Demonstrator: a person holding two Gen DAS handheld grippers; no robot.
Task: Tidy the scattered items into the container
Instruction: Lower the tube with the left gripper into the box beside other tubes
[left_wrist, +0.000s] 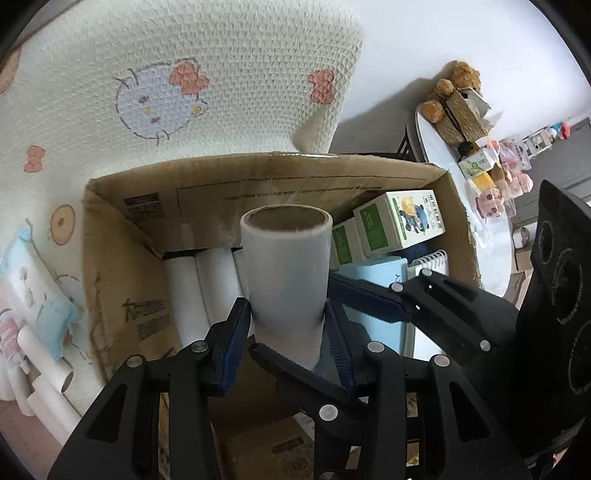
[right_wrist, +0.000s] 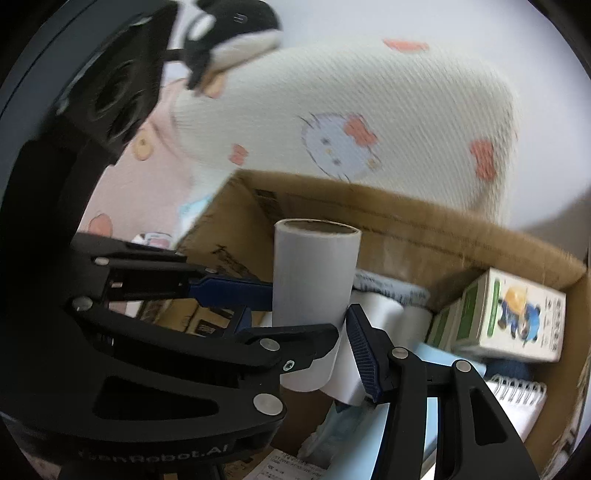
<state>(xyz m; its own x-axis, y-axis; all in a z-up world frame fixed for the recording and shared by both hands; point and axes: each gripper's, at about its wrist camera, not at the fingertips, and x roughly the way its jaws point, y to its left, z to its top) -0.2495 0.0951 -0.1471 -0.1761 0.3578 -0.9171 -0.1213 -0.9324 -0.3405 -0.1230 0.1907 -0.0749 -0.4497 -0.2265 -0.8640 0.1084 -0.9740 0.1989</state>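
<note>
A white roll with a brown cardboard core stands upright over the open cardboard box. My left gripper is shut on it, one blue pad on each side. The right gripper's fingers reach in from the right and cross the same roll lower down. In the right wrist view the roll sits between the pads of my right gripper, which is shut on it. The left gripper's fingers touch its left side. The box lies below.
The box holds white rolls, green-and-white cartons, a spiral notebook and a light blue item. More rolls and a blue pack lie outside on the cartoon-print blanket. A cluttered round table stands at the right.
</note>
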